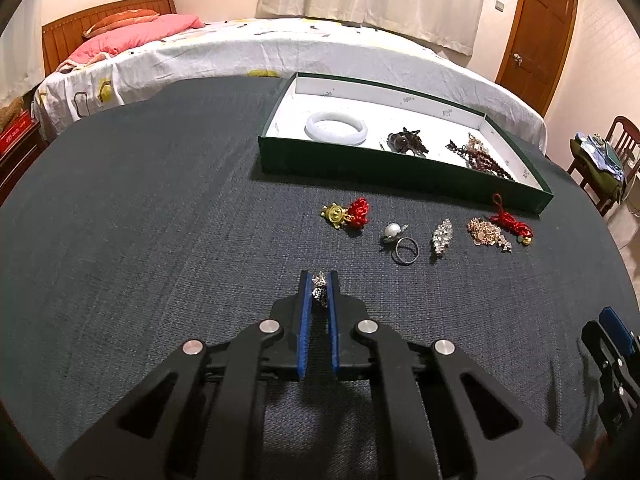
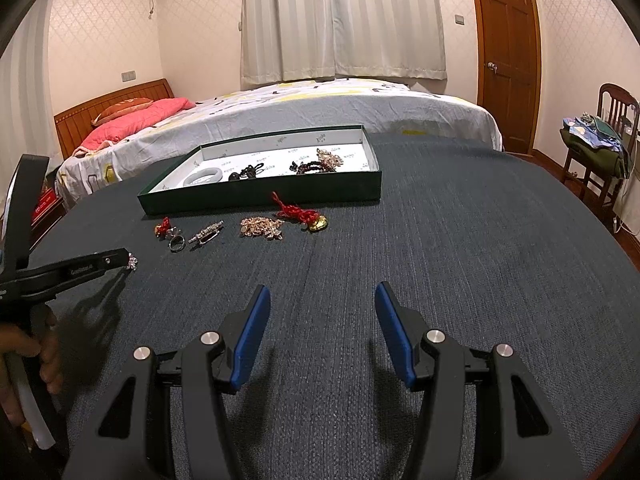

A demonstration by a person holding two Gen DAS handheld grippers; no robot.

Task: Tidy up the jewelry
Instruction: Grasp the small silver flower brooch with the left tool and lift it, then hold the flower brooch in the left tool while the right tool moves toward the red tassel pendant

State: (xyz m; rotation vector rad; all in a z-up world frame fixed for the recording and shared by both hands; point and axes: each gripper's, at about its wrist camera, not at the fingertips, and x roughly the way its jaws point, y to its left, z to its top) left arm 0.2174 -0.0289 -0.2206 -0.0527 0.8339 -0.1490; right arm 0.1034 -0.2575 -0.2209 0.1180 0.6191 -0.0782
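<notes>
left gripper [image 1: 319,280] clamps a sparkly piece [image 1: 319,289], maybe a brooch, right gripper [image 2: 322,298] gapes idle, three or so pieces sit in the green box [image 1: 360,162], five wait on the table [image 1: 160,220].

Woven cloth, shiny metal and matt plastic

The table cover [image 1: 160,200] is a coarse, matt dark weave. The left gripper [image 1: 319,290] is matt black plastic with ribbed blue pads [image 1: 305,320] and polished metal pins, clamped on a glittering silver brooch [image 1: 319,288]. The ring [image 1: 406,251] is glossy metal, the bangle [image 1: 336,128] smooth and milky, the green box [image 1: 360,164] matt card lined with white paper.
</notes>
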